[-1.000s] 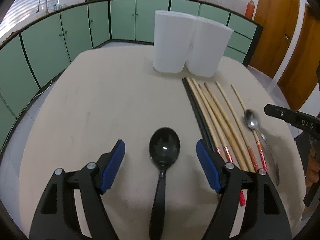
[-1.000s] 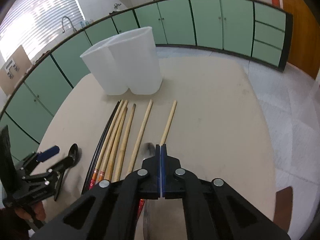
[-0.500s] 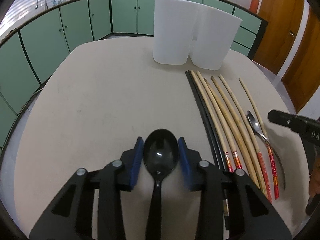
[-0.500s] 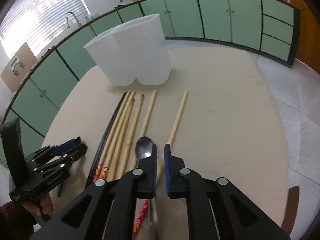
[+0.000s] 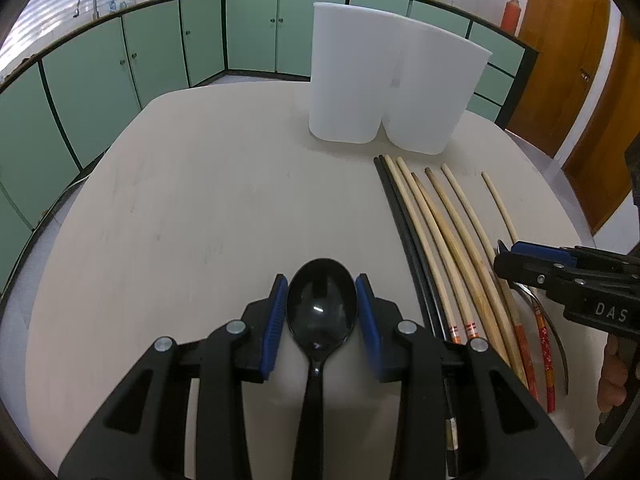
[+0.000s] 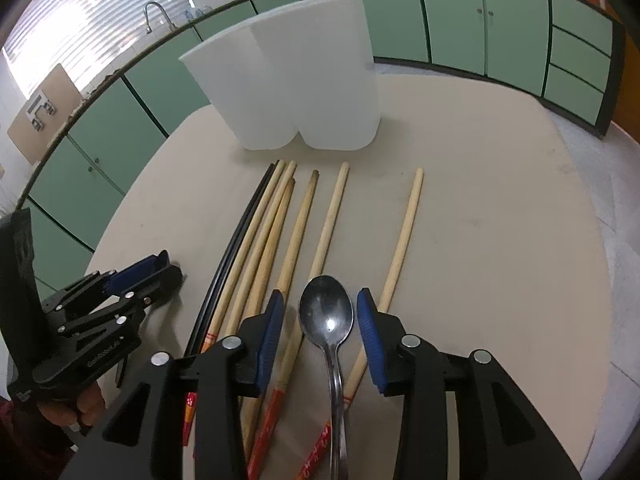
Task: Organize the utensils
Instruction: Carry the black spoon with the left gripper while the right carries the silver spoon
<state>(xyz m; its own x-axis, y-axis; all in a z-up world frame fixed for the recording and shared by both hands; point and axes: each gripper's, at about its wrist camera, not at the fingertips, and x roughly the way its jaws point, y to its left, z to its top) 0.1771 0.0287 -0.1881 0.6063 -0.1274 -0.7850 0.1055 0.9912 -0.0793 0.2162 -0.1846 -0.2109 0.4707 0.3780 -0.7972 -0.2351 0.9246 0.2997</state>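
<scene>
left gripper (image 5: 322,312) clamps black spoon (image 5: 321,306) | right gripper (image 6: 320,322) (just opening) straddles metal spoon (image 6: 326,314)

We see a beige table (image 5: 192,208) with rounded corners. Near its far edge stands a white two-compartment plastic holder (image 5: 384,84), the two tubs joined side by side. In front of it, running toward the near edge, lie two black chopsticks (image 5: 404,216) touching each other, then a fan of bamboo chopsticks (image 5: 448,220) with red and orange patterned ends, the outermost one (image 6: 404,232) lying apart toward the right edge. A black plastic spoon (image 5: 322,308) lies bowl up near the near edge, left of the chopsticks. A metal spoon (image 6: 326,312) lies bowl up among the bamboo ones, its handle crossing their red ends.
</scene>
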